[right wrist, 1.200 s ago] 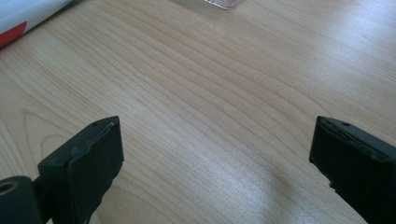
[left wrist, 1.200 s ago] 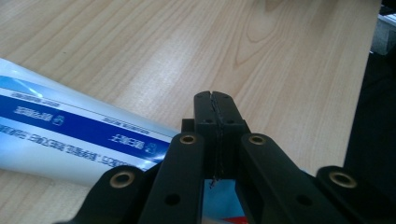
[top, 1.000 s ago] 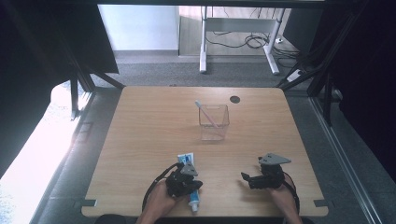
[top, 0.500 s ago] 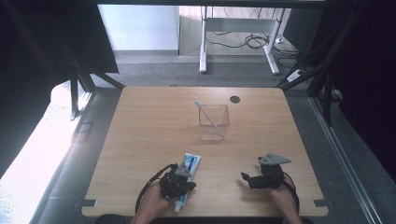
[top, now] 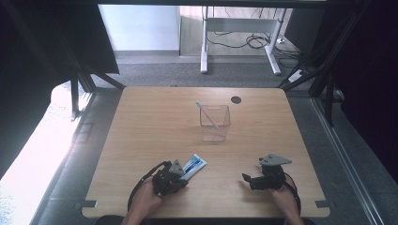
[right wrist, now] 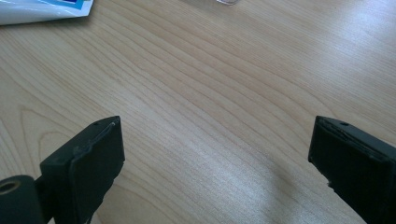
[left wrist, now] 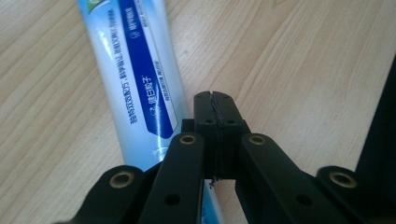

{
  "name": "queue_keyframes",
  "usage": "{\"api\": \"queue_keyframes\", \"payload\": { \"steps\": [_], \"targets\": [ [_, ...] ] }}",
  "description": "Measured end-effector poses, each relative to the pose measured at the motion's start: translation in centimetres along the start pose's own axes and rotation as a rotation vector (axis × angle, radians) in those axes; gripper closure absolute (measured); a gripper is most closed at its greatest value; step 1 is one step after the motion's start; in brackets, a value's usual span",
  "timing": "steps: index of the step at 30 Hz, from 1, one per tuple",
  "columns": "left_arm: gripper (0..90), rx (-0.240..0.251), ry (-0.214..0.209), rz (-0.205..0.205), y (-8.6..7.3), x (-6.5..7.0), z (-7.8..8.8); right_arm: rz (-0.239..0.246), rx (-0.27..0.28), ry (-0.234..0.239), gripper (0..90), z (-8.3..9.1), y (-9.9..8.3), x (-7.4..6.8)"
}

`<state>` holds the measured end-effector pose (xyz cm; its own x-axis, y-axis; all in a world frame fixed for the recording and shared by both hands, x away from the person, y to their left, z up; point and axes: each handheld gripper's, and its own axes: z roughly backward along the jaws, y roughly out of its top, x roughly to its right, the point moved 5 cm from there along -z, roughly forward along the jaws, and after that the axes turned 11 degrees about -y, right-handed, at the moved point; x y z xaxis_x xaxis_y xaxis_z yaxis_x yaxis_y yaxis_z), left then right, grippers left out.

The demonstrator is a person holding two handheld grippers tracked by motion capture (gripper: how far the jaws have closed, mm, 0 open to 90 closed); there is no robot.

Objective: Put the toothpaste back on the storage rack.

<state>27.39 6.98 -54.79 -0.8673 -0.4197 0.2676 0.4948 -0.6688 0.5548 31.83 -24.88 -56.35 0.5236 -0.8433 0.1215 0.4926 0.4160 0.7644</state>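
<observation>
Lying flat on the wooden table (top: 141, 136), near its front edge and left of centre, a toothpaste tube (top: 194, 165) in white and blue is recorded, set at a slant. Left gripper (top: 174, 179): held in the person's left hand, jaws pressed fully together with nothing between them, just beside the tube's near end; in the left gripper view the closed jaws are seen over bare wood with the tube (left wrist: 135, 79) alongside them. Right gripper (top: 247, 178): held low at the front right, well apart from the tube, jaws spread wide and empty over the wood. Clear square holder (top: 215, 123): stood upright farther back near the table's middle, with a pink-handled toothbrush (top: 207, 114) leaned inside it.
</observation>
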Motion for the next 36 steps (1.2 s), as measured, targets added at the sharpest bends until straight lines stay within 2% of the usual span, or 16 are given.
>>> {"api": "queue_keyframes", "payload": {
  "steps": [4,7,11,14,19,24,30,31,35,36],
  "targets": [
    [87.8,0.015,-0.009,0.021,0.2,0.1,-0.1,0.001,-0.001,0.003,4.1,0.0,0.0,0.0],
    [84.7,0.025,-0.007,0.017,0.6,0.2,0.2,0.002,-0.001,0.008,4.1,-0.1,0.0,-0.1],
    [78.5,0.043,0.026,0.025,1.5,-0.3,1.5,0.004,-0.002,0.012,4.2,0.0,0.0,-0.2],
    [72.2,0.024,0.055,0.052,1.6,-0.8,1.8,0.005,-0.004,0.016,4.2,-0.1,0.0,-0.2],
    [61.6,-0.015,0.075,0.083,1.6,-1.3,1.6,0.007,-0.012,0.028,4.3,-0.2,-0.1,-0.3],
    [54.1,-0.054,0.087,0.138,1.5,-2.0,1.2,0.008,-0.012,0.032,4.4,-0.2,-0.1,-0.4],
    [50.4,-0.09,0.082,0.164,1.7,-2.3,0.5,0.007,-0.012,0.033,4.4,-0.2,-0.1,-0.4],
    [49.8,-0.112,0.086,0.168,1.8,-2.4,0.1,0.007,-0.012,0.034,4.4,-0.2,-0.1,-0.4],
    [48.2,-0.142,0.098,0.172,1.9,-2.5,-0.4,0.009,-0.011,0.034,4.5,-0.2,-0.1,-0.4],
    [48.0,-0.154,0.094,0.188,2.0,-2.6,-0.6,0.01,-0.013,0.036,4.5,-0.2,-0.1,-0.4]
  ]
}}
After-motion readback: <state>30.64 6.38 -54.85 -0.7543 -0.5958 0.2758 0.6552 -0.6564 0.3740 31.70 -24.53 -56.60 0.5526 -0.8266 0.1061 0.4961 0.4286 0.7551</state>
